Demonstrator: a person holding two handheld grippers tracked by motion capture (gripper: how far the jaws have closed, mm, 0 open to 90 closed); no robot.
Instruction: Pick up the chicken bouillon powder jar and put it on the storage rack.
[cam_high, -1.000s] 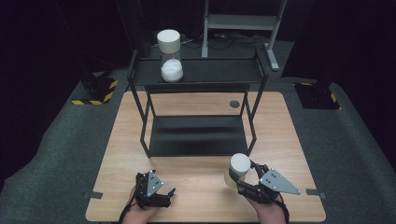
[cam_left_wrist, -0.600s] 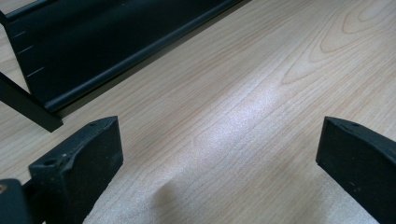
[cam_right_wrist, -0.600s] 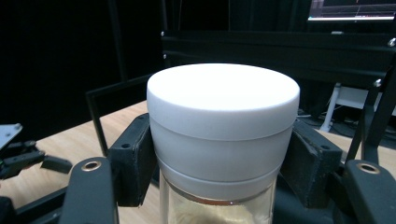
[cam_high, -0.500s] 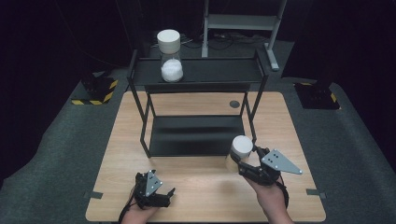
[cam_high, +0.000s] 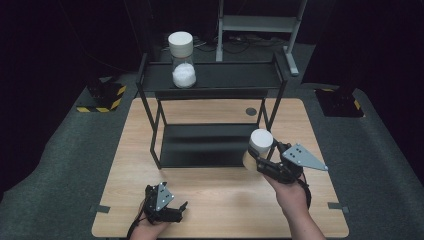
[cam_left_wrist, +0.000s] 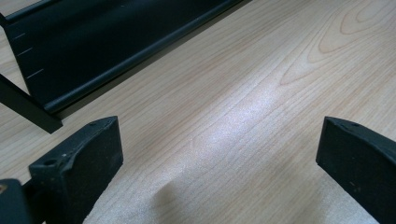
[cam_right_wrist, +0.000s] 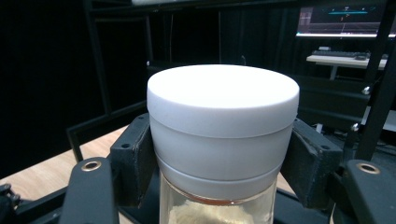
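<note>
My right gripper (cam_high: 256, 159) is shut on a glass jar (cam_high: 258, 148) with a white lid, held above the table just off the front right corner of the black two-level rack (cam_high: 215, 77). In the right gripper view the jar (cam_right_wrist: 223, 121) sits upright between both jaws, pale powder showing under its lid. A second white-lidded jar (cam_high: 182, 60) with white contents stands on the rack's top shelf at the left. My left gripper (cam_high: 176, 210) rests low near the table's front edge, open with nothing between its jaws. In the left gripper view, bare wood lies between the open jaws.
The rack's lower shelf (cam_high: 207, 145) lies flat on the wooden table (cam_high: 225, 192). A round cable hole (cam_high: 251, 111) sits at the back right of the tabletop. Yellow-black striped blocks (cam_high: 102, 95) lie on the floor at the left.
My right gripper has lifted the jar and carried it forward and to the right, toward the rack's front right corner. The left gripper has stayed low near the front edge.
</note>
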